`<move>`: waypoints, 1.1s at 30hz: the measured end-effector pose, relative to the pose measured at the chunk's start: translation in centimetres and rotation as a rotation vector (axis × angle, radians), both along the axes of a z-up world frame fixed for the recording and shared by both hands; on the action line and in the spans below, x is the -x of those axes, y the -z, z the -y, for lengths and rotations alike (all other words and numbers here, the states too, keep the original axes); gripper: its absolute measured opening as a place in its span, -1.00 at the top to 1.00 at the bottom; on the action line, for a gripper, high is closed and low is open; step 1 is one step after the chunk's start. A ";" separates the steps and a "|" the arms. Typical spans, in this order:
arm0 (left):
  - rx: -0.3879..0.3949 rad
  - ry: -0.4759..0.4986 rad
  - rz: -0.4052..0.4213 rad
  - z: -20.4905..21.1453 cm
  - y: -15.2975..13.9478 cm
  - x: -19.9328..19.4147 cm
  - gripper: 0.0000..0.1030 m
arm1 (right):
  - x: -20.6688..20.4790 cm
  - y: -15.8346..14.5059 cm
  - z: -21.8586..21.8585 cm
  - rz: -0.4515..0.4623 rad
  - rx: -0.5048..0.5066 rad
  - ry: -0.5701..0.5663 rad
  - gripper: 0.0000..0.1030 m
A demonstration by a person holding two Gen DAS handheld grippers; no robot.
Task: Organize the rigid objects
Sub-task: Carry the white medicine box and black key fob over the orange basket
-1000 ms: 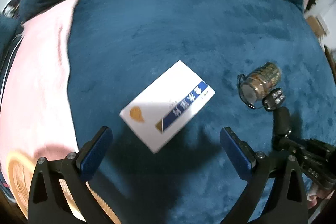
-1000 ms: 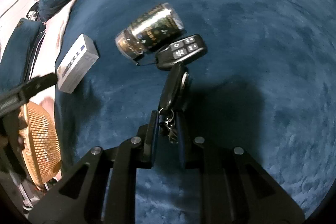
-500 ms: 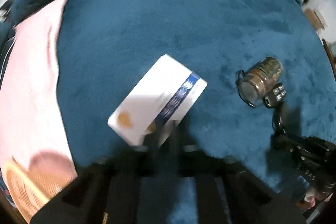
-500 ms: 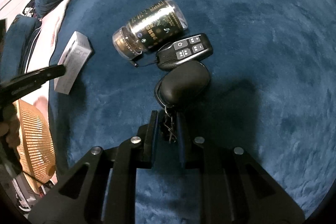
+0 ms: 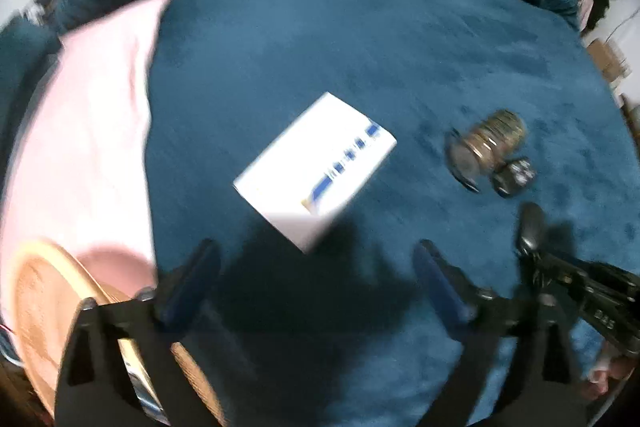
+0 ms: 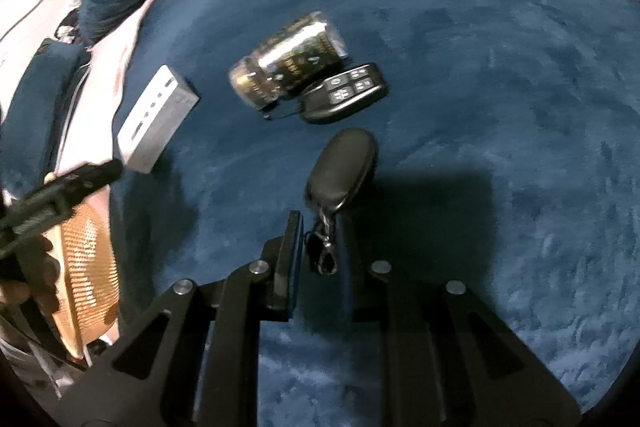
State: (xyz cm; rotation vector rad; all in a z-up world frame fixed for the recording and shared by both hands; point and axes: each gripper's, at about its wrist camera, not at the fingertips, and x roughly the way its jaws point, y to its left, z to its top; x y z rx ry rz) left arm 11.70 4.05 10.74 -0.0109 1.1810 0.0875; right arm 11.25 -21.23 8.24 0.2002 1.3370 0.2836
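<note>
At the far left a tan basket (image 6: 90, 263) sits by a pink cloth (image 5: 84, 131). Next comes the white box (image 5: 316, 167), lying flat on the blue blanket (image 5: 320, 47). The left gripper (image 5: 316, 275) hangs above it. Its jaws have just been opening and now stand wide apart, with nothing between them; the box lies just past the tips, not touching them. The box looks light and stiff, with smooth sides (it may slide on a loose pinch). I think the best hold is across its two long sides, near the middle.

Further right a shiny jar (image 6: 286, 67) lies on its side, touching a black remote (image 6: 346, 93). The jar looks hard and round, so it could roll.

Just below the remote is a dark key fob (image 6: 342, 169). The right gripper (image 6: 320, 247) has its jaws close together on the fob's metal clip (image 6: 324, 251), so the fob sticks out past the tips. It looks small, hard and light, and it could swing from that clip.
</note>
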 end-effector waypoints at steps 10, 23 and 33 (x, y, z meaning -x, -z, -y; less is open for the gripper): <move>-0.158 0.189 -0.145 0.6 4.6 -6.4 -0.91 | -1.0 1.7 0.7 -0.061 0.032 0.038 0.59; 0.071 0.026 -0.128 0.8 4.8 -1.2 -0.45 | -1.1 2.9 -3.3 -0.017 0.106 -0.074 -0.18; 0.141 -0.049 -0.048 2.0 1.7 4.3 -0.45 | 1.1 0.1 -2.9 0.050 0.024 -0.138 0.78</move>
